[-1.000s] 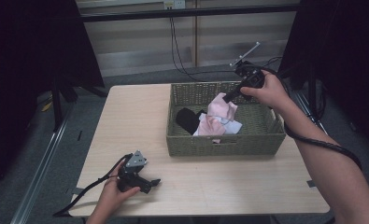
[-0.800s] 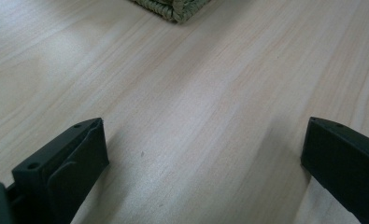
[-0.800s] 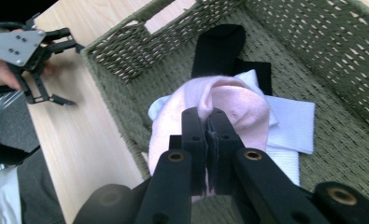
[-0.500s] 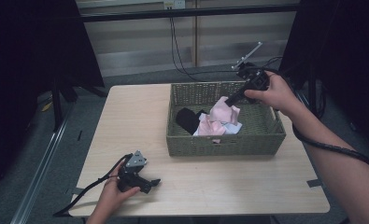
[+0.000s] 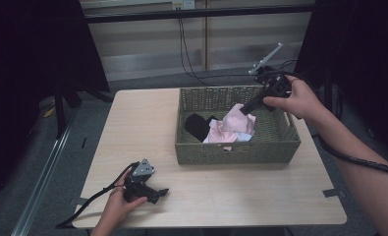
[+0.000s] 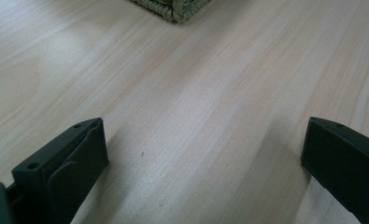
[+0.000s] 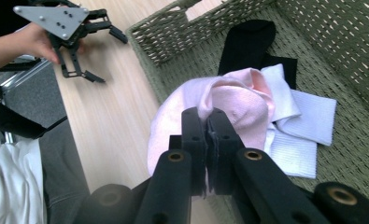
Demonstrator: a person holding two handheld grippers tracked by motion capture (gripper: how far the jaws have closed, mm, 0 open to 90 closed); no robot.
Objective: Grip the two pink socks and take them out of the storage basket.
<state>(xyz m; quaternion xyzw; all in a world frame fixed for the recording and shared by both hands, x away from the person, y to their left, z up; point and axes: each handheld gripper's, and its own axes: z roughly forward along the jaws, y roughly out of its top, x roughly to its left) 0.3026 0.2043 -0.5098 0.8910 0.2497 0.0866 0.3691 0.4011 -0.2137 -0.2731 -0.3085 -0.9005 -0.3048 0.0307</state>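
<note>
Left gripper point(image 5: 152, 192) sits at the near-left corner of the table point(image 5: 132, 128), lying on the wood with a hand point(image 5: 118, 209) on it, jaws spread wide and nothing between them. In the left gripper view you just see bare wood grain between the two black jaws and one corner of the basket point(image 6: 173, 8) further off. It looks parked in the same spot as half a second ago.

Farther back, the right gripper point(image 5: 246, 109) is clamped tight on a pink cloth point(image 5: 239, 121). In the right gripper view the jaws are pinched together on a fold of that cloth point(image 7: 229, 105), which bunches up over them. Compared with the earlier frame, the right hand point(image 5: 297, 98) and gripper have come up a bit, so the pink cloth is now pulled into a peak above the rest of the pile, still inside the basket point(image 5: 235, 152).

Under and beside it lies a white cloth point(image 7: 299, 135), flat on the basket floor, and behind that a black sock point(image 7: 247, 42) towards the left end.

No readable brand, label or writing anywhere I can make out.
</note>
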